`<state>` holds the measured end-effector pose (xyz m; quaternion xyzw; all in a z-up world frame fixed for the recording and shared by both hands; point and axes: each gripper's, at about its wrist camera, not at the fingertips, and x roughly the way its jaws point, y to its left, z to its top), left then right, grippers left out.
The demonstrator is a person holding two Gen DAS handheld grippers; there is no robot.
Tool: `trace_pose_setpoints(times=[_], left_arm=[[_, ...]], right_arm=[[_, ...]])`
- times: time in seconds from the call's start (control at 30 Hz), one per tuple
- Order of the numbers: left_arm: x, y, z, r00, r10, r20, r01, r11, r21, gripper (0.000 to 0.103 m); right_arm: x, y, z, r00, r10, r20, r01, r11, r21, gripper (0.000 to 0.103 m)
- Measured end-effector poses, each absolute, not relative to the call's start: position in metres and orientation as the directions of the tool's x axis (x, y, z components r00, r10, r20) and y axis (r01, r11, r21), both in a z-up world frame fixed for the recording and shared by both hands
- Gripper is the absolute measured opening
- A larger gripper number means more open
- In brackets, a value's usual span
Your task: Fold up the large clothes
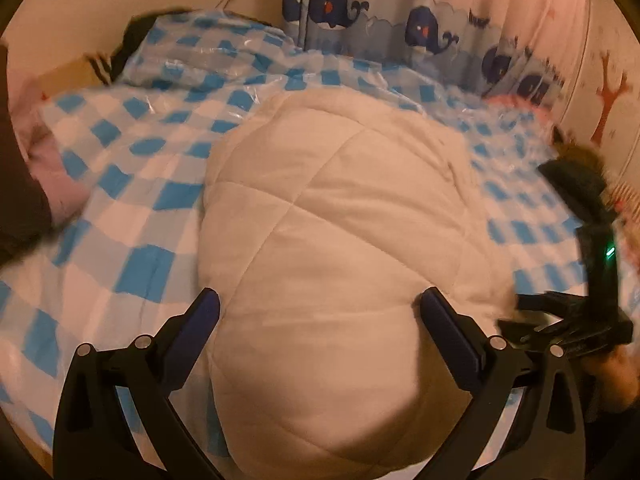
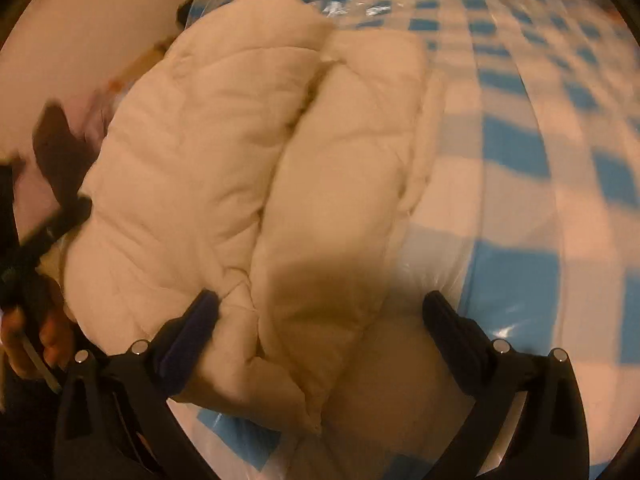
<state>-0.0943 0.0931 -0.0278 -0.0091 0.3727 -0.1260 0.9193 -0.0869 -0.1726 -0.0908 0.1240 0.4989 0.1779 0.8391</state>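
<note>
Quilted white garment (image 1: 332, 216), one, lies bunched in two thick lobes on the blue-checked, plastic-covered bed (image 1: 132, 216), away from its edges. Step judged mid-fold: left gripper (image 1: 320, 316) and right gripper (image 2: 320, 312), two in all, both spread wide, grasp nothing. Next move calls for pinching an outer edge and carrying it over.

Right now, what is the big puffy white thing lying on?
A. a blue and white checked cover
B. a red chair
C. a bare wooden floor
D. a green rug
A: the puffy white quilted garment rests on a blue and white checked cover, with checks showing all around it in both wrist views.
</note>
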Motion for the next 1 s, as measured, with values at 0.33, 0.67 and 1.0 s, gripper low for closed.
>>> trace_pose_setpoints(times=[0.33,0.67,1.0], left_arm=[[-0.155,0.079,0.010,0.746,-0.134,-0.652,0.159,0.987,-0.020,0.096],[-0.193,0.088,0.040,0.797,-0.122,-0.591,0.133,0.991,-0.025,0.096],[-0.195,0.089,0.043,0.806,-0.122,-0.579,0.130,0.991,-0.027,0.096]], right_arm=[[-0.170,-0.142,0.007,0.685,0.143,-0.714,-0.071,0.989,0.130,0.097],[-0.207,-0.105,0.041,0.800,0.044,-0.598,-0.046,0.999,0.013,0.097],[-0.198,-0.102,0.036,0.787,0.013,-0.617,-0.004,1.000,0.016,0.097]])
